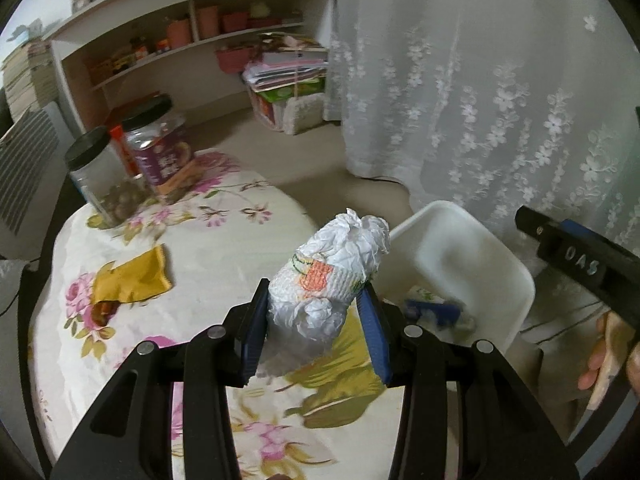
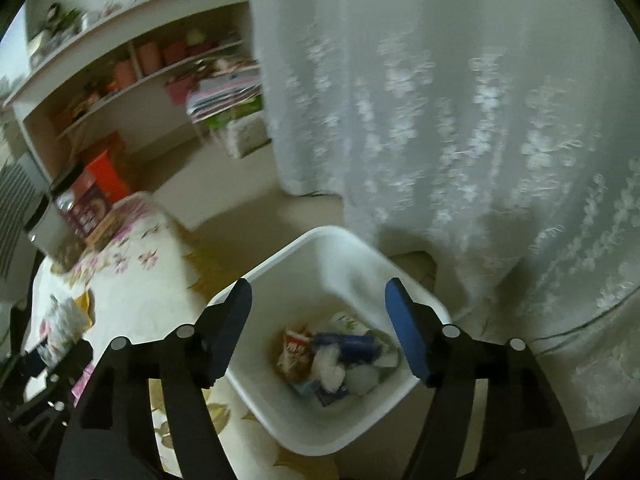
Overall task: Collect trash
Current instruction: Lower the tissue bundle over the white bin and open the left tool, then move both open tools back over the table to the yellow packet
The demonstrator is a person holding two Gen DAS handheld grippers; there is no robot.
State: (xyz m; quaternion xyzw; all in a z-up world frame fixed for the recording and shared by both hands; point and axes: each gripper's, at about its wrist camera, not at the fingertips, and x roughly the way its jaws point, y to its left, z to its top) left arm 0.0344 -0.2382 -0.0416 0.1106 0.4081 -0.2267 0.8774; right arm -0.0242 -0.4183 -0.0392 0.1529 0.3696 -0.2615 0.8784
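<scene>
**Paper wad heading for the bin**

Left gripper [image 1: 316, 308], low centre, is clamped on the crumpled paper wad [image 1: 332, 276]; right gripper [image 2: 320, 328] hangs apart and empty over the white bin [image 2: 280, 412]. Next: carry right, release. Yellow wrapper [image 1: 132, 280] waits on the bench [image 1: 200, 248].

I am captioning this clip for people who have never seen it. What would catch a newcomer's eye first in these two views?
First, the crumpled white paper wad clamped in the left gripper above the floral tablecloth. Next, the white bin at the table's edge, with wrappers and tissues at its bottom, and the right gripper above it, jaws apart and empty. A yellow wrapper lies on the cloth to the left.
</scene>
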